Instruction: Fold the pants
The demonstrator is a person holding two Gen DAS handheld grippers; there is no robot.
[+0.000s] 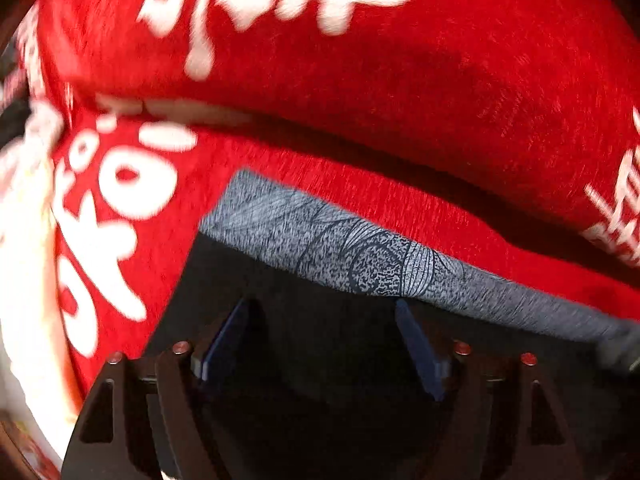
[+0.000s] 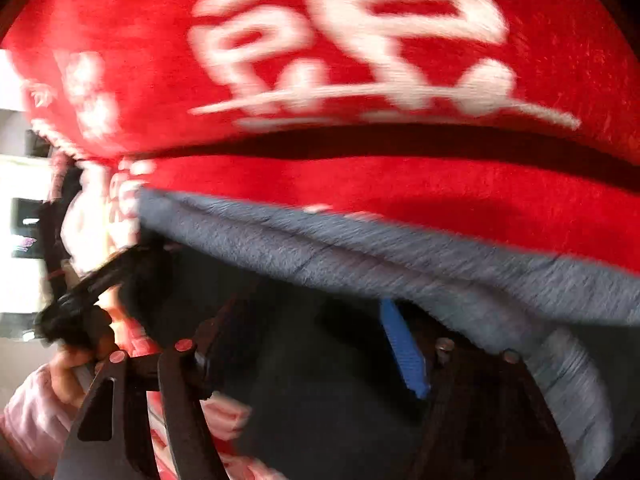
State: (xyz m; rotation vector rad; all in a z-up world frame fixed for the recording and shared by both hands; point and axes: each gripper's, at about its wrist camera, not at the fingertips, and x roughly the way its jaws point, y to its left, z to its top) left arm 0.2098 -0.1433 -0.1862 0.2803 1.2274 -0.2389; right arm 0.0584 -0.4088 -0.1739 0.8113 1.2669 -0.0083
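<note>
Dark pants with a grey-blue band along their far edge lie on a red cloth. In the left wrist view my left gripper points down over the dark fabric just short of the band. Its blue pads stand well apart and press on nothing. The right wrist view shows the same dark pants and grey band. My right gripper hangs over them, open, with one blue pad in sight and the cloth loose beneath.
A red cloth with large white lettering covers the surface beyond the pants, with a dark fold running across it. At the left of the right wrist view a hand in a pink sleeve grips a black tool.
</note>
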